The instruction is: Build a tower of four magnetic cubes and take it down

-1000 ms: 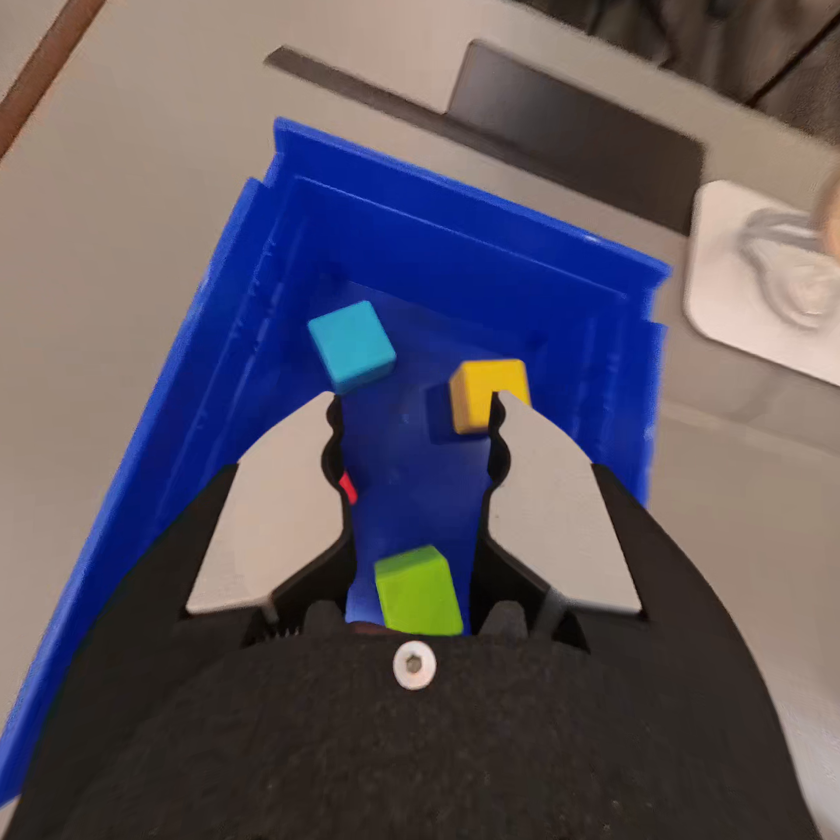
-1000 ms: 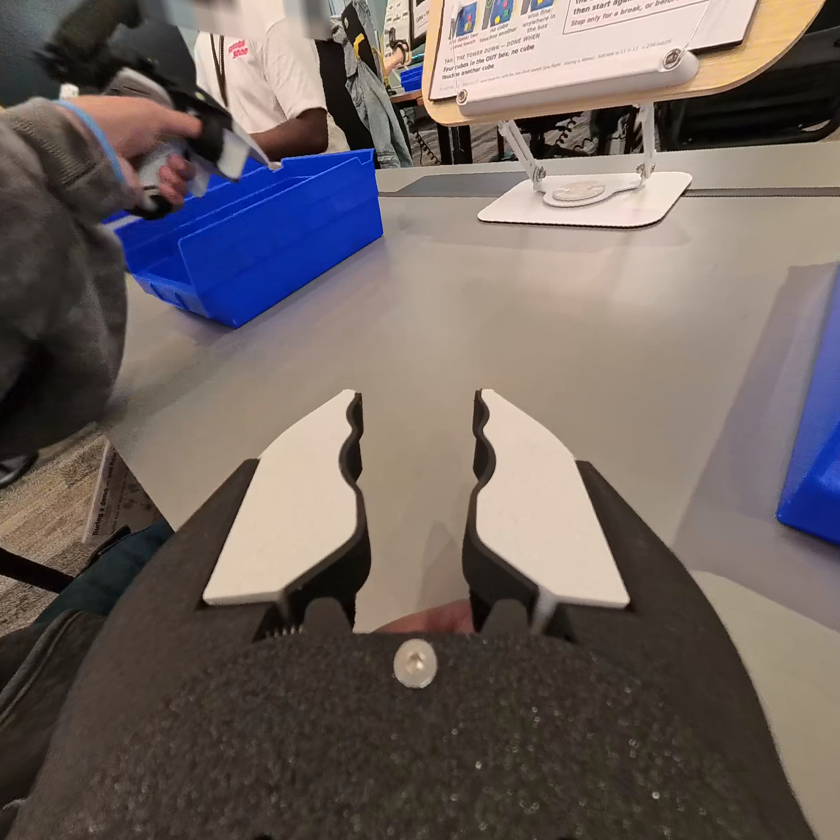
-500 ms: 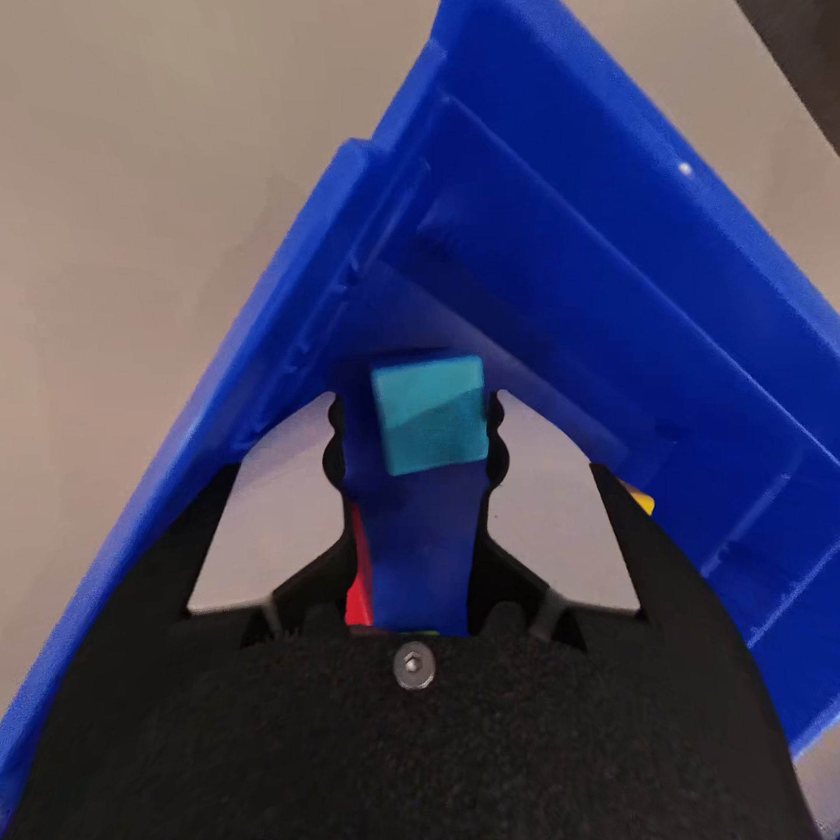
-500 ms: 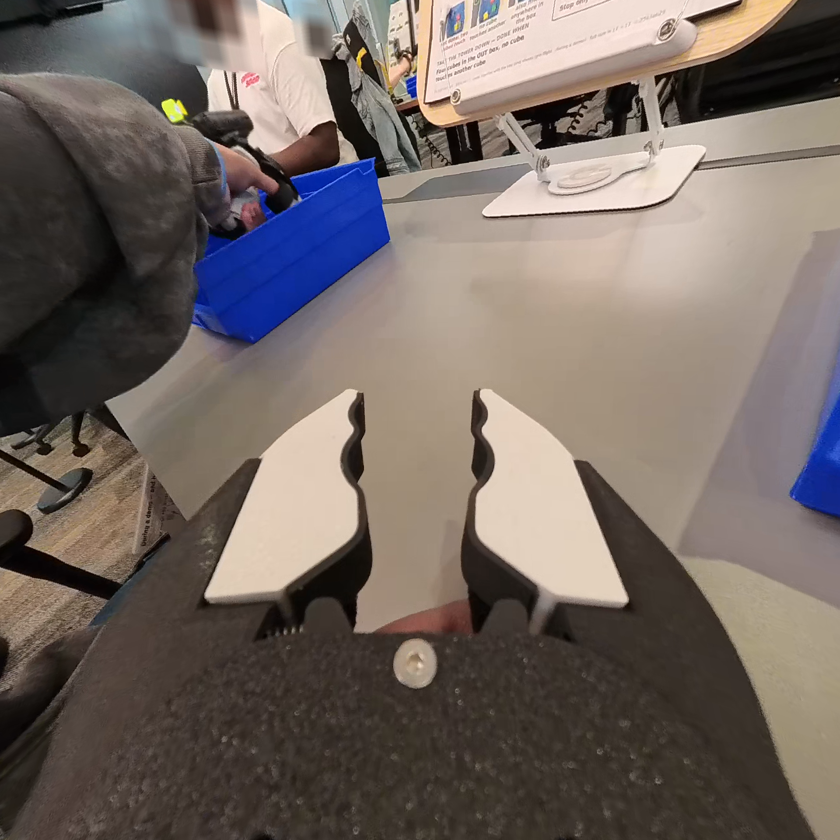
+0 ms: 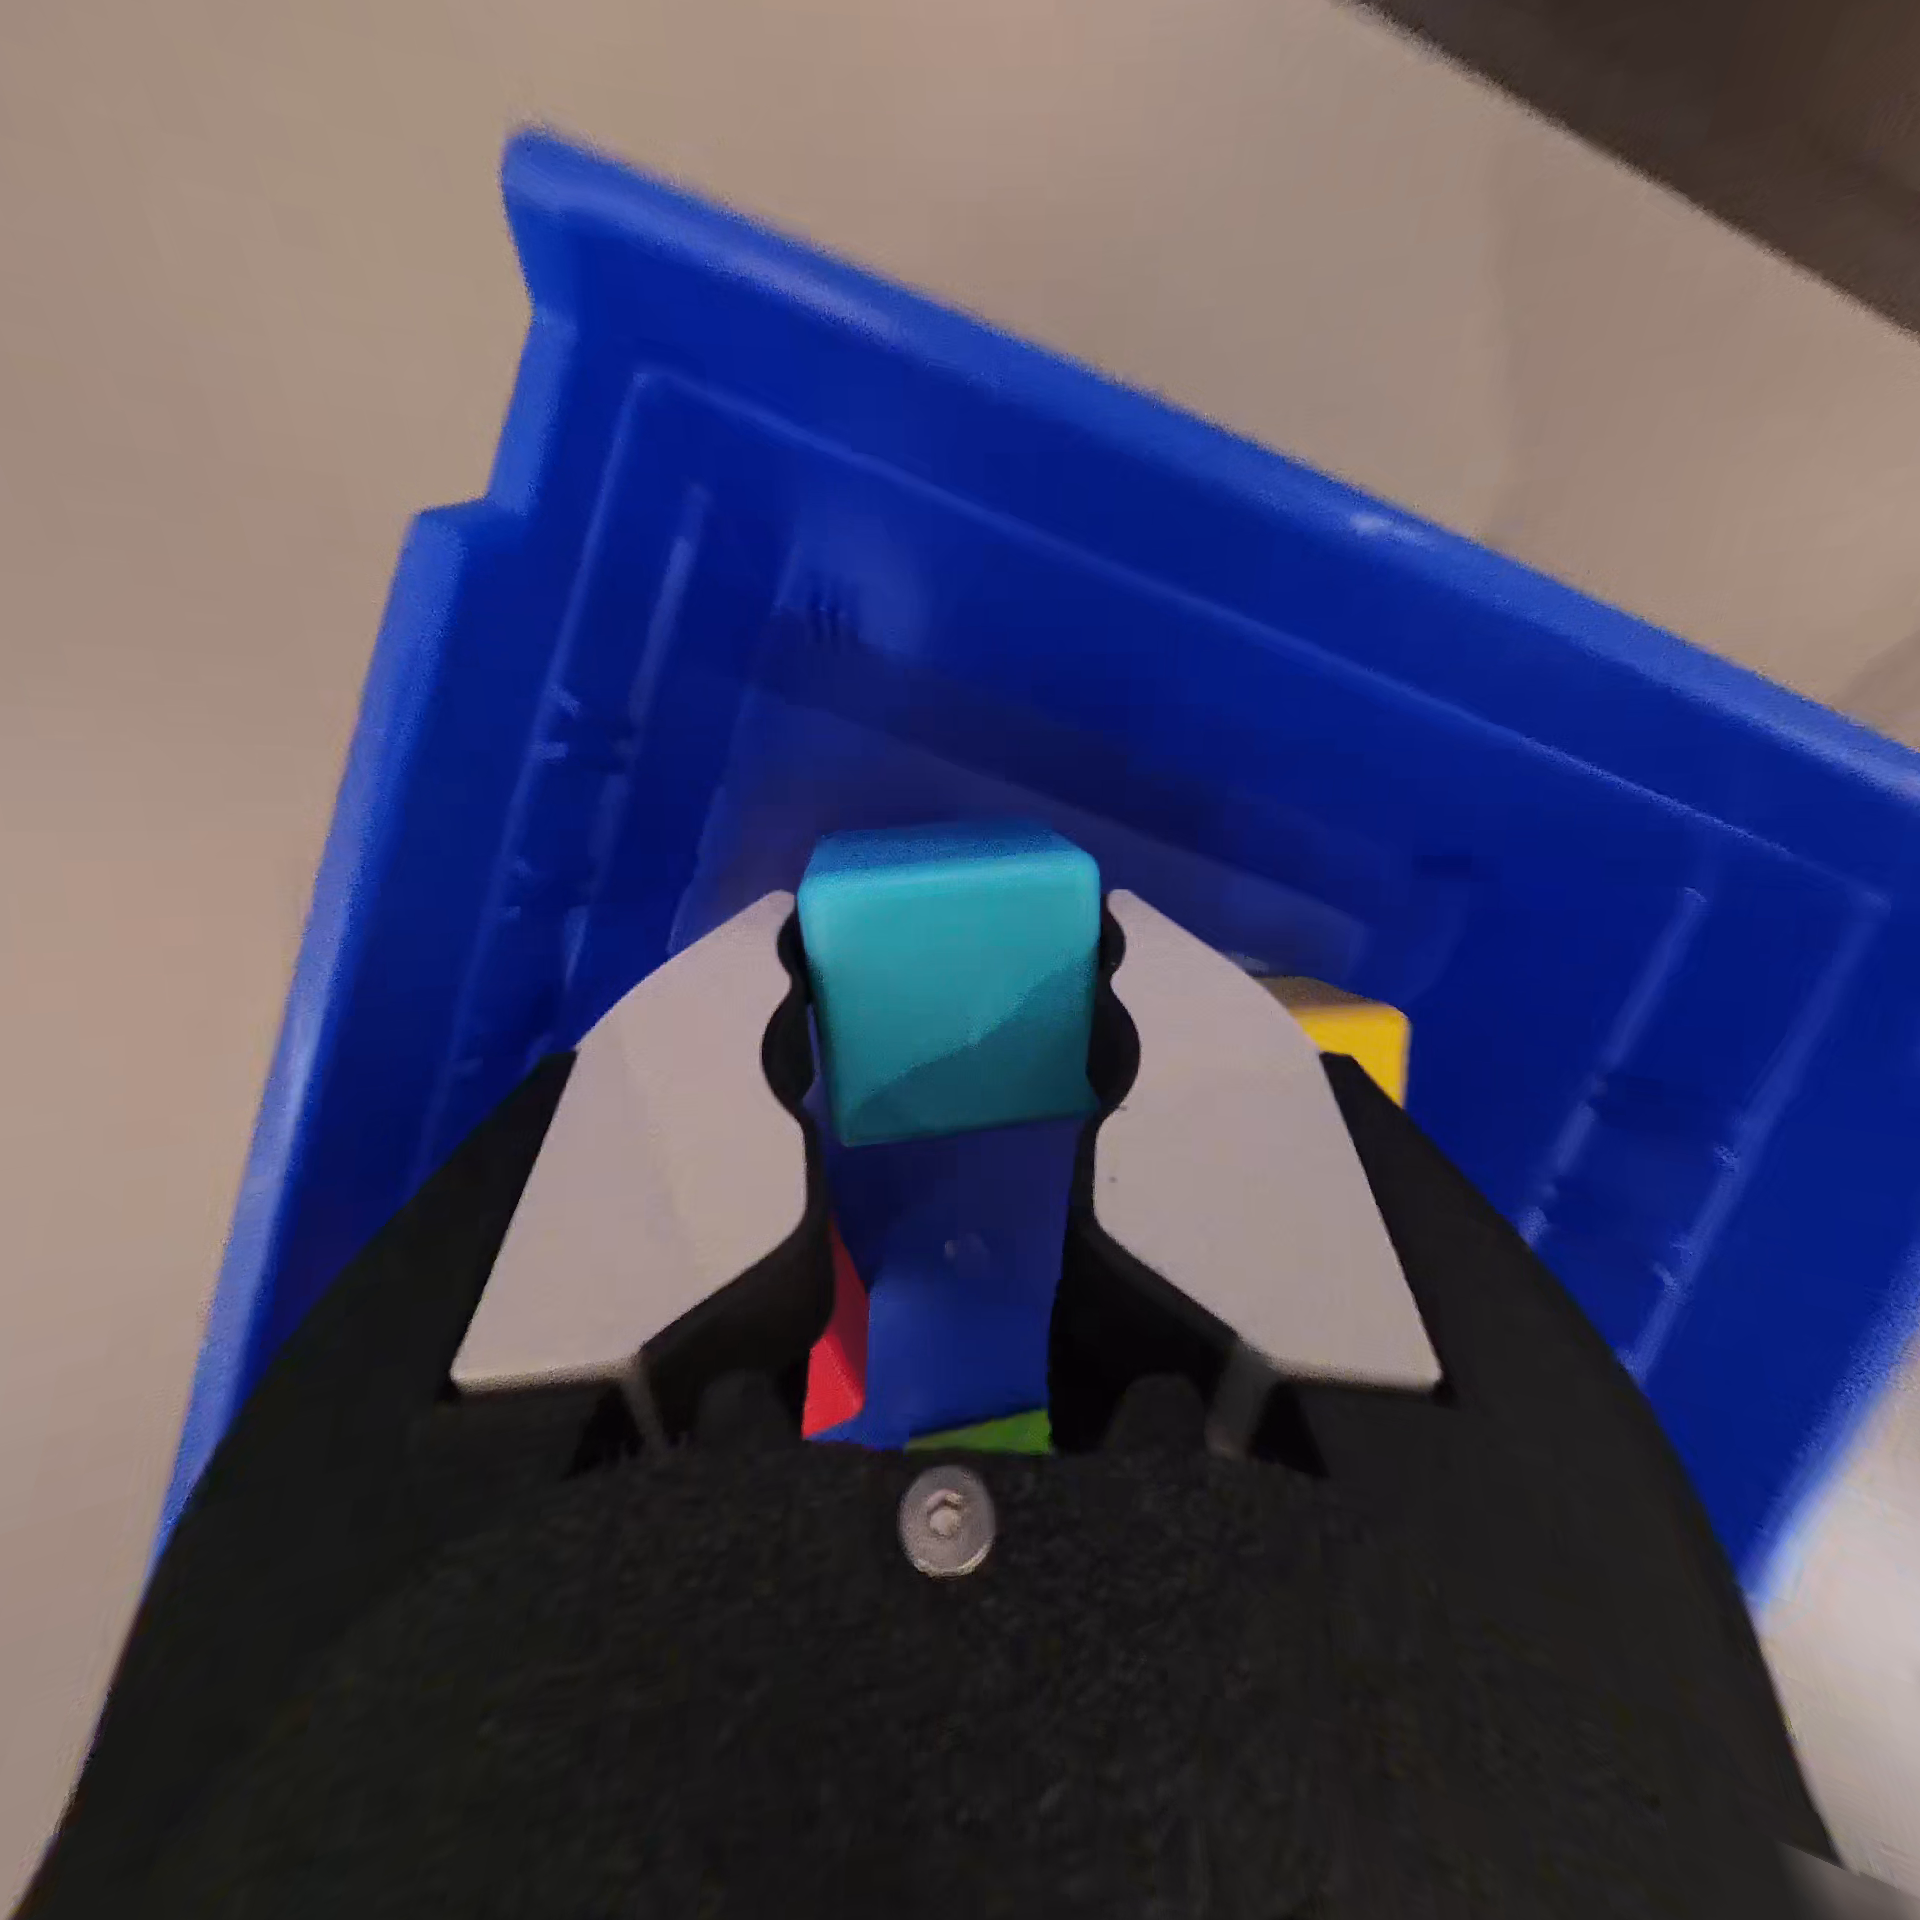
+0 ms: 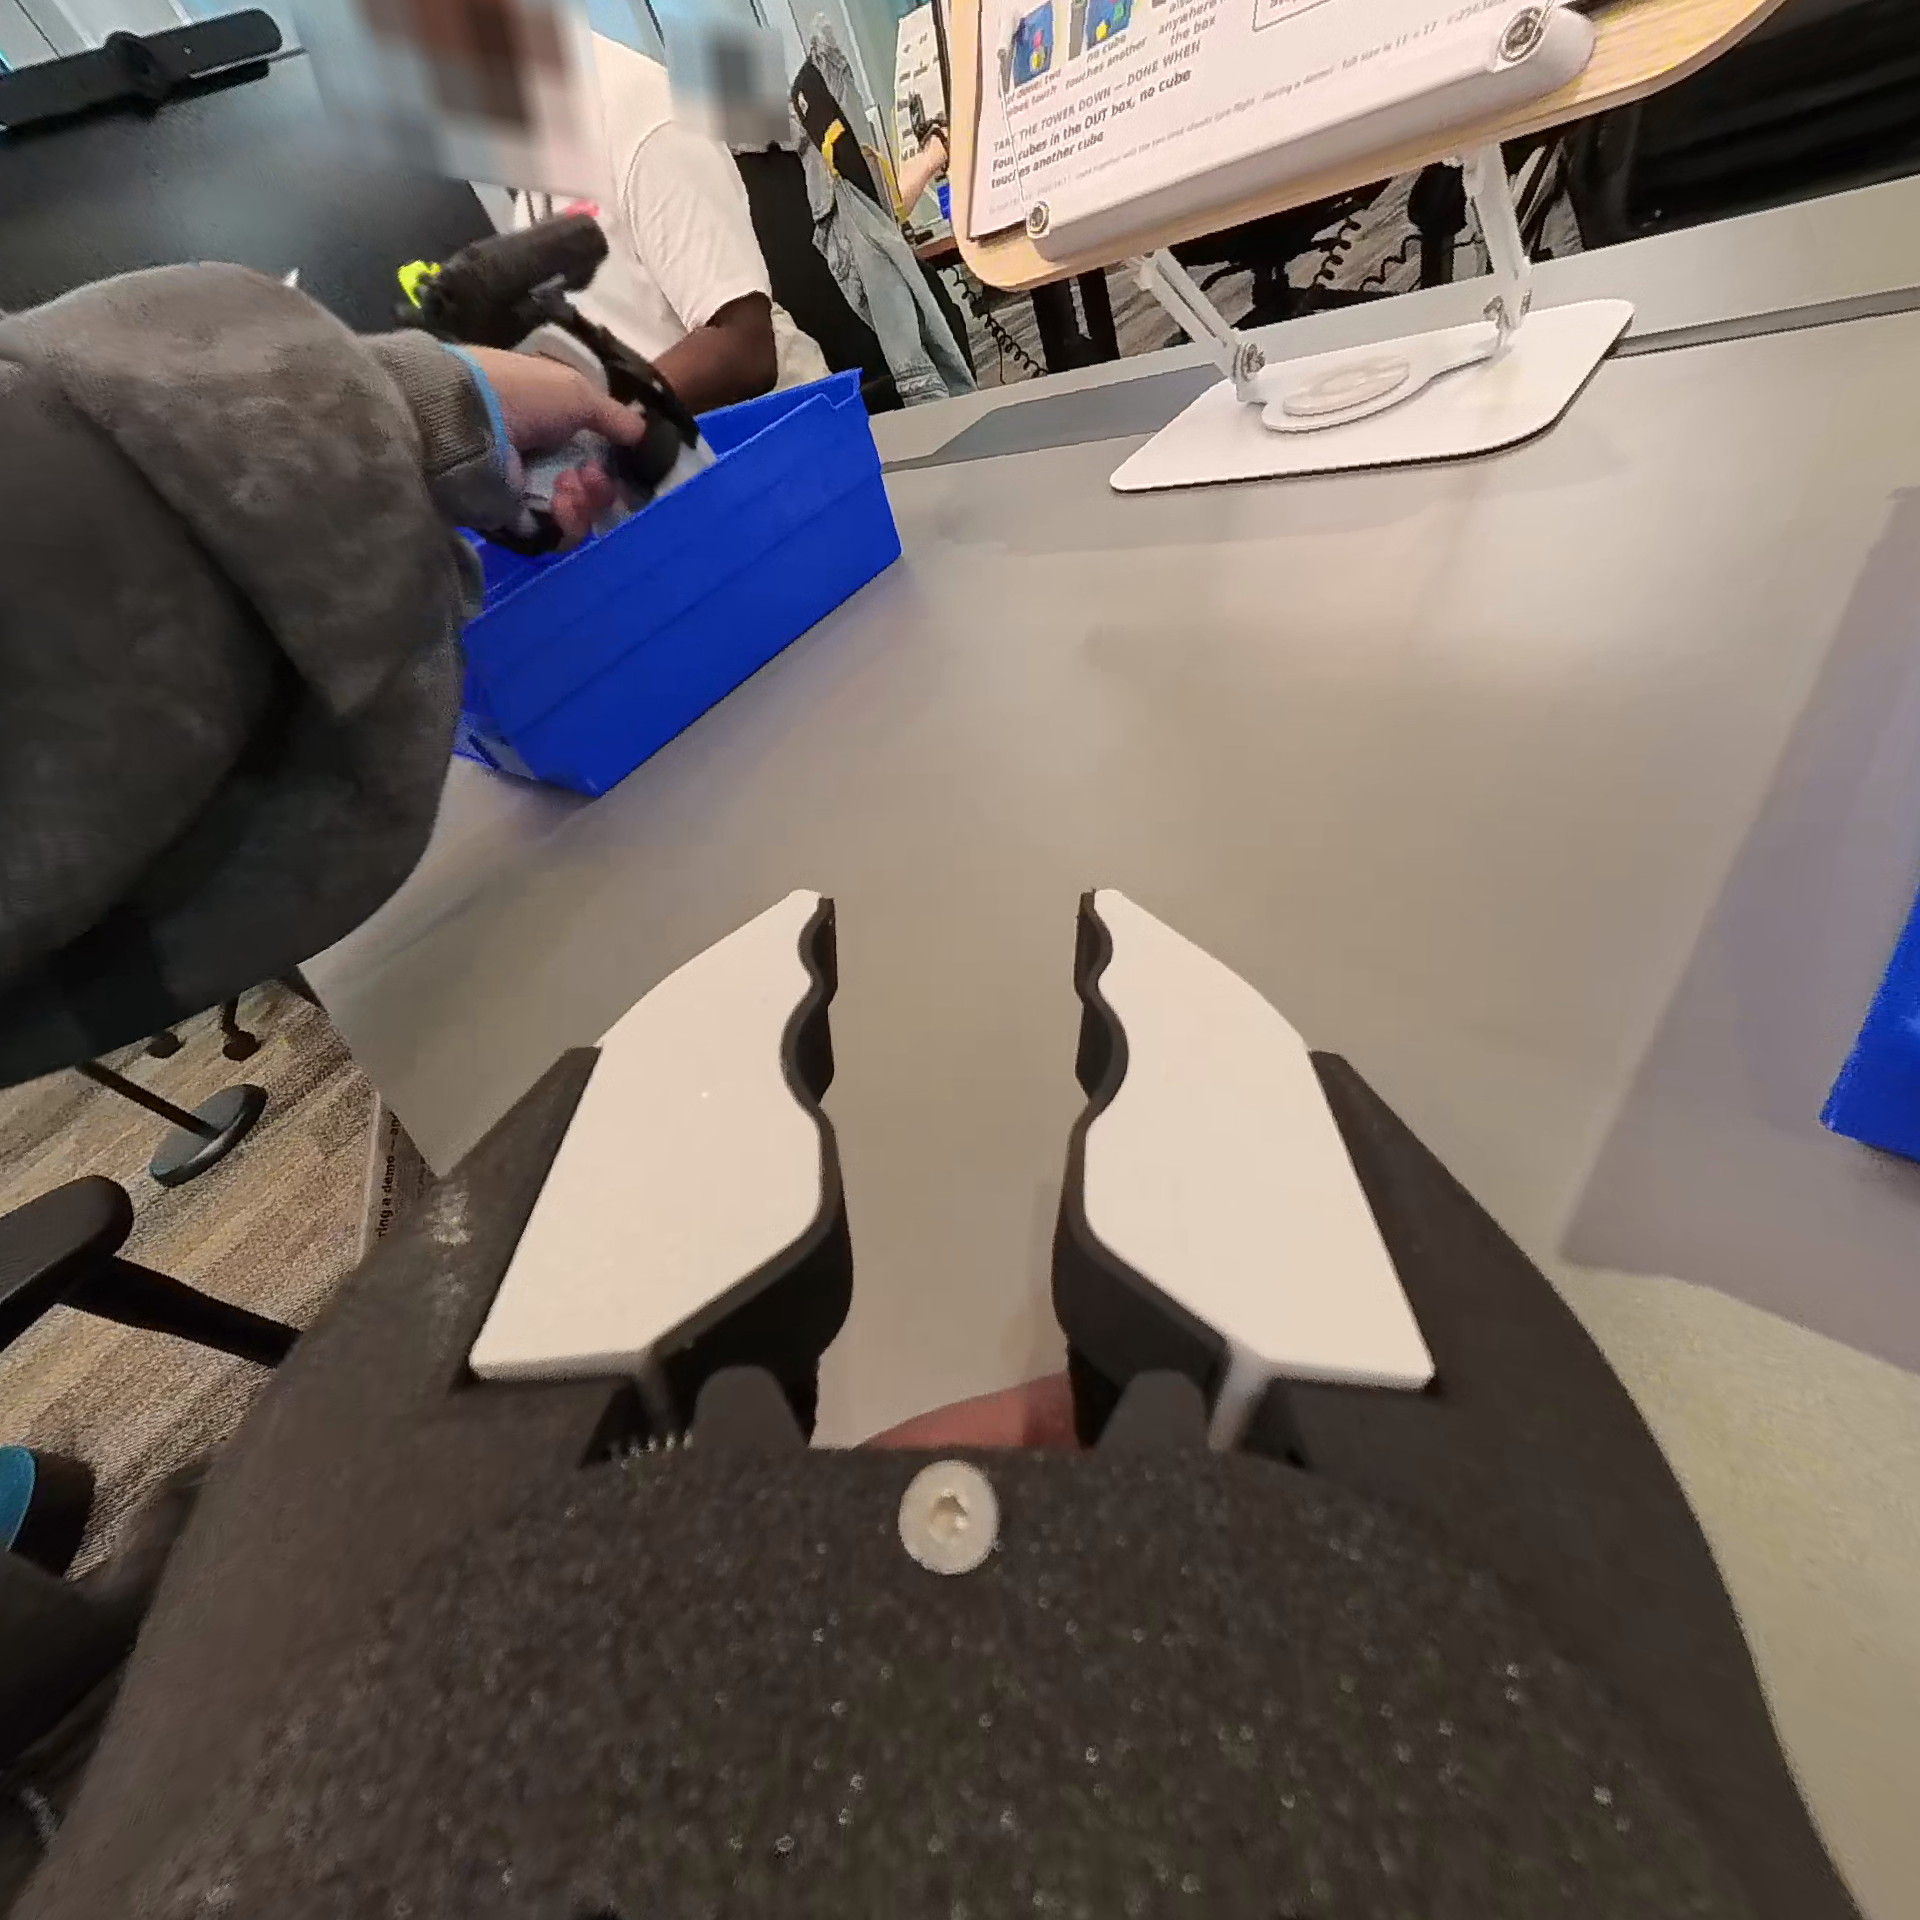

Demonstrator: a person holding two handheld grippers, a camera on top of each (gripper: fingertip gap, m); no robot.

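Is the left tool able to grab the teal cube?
Probably yes. The left tool is down in the blue bin, its fingers touching both sides of the teal cube, with nothing between.

From here I see the grey worktop (image 6: pixel 1299 727) running back to a white stand (image 6: pixel 1371 400) that props up a wooden board (image 6: pixel 1621 78) with a printed sheet (image 6: pixel 1247 94) clipped on it. Behind it a person in a white shirt (image 6: pixel 681 239) sits beside a hanging denim jacket (image 6: pixel 883 281). At lower left I make out patterned carpet (image 6: pixel 281 1195) and a black chair base (image 6: pixel 197 1132).
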